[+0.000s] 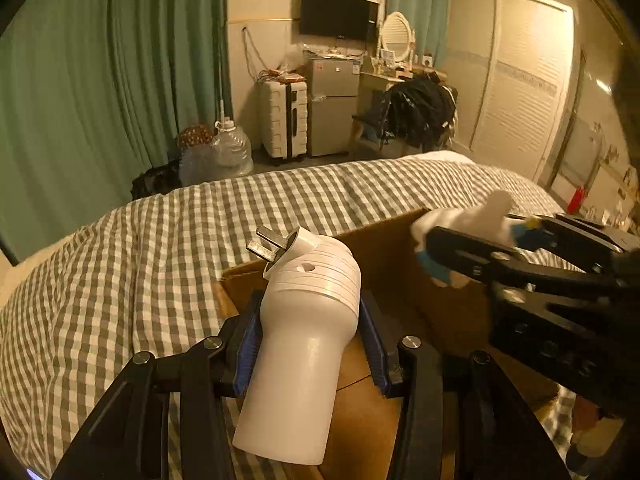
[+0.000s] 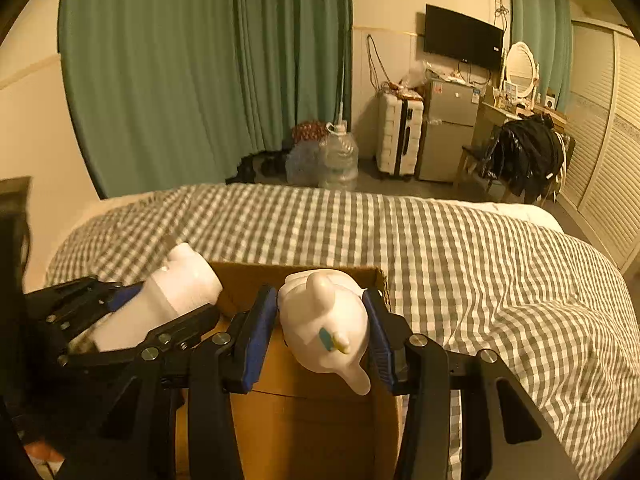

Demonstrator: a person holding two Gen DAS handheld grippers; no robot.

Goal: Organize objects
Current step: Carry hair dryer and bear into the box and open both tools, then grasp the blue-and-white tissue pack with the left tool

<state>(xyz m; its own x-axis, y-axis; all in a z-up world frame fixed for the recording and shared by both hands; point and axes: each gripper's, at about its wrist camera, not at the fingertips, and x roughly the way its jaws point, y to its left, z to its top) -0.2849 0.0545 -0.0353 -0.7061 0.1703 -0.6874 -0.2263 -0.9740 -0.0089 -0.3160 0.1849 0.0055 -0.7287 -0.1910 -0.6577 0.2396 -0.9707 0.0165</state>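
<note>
White plug-in lamp (image 1: 304, 340) sits clamped in the left gripper (image 1: 310, 336); the right gripper (image 2: 322, 332) at 3 o'clock squeezes a white figurine (image 2: 326, 324), both above the cardboard box (image 2: 304, 408) on the checked bed (image 2: 480, 240).

Left gripper (image 1: 310, 344) and right gripper (image 2: 324, 334), black angular frames, blue finger pads (image 2: 256, 332), round silver screws (image 2: 416, 339)

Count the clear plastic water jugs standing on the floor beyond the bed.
2: a clear plastic water jug beside the white suitcase, and a bluish jug on its curtain side. Others may be hidden.
</note>
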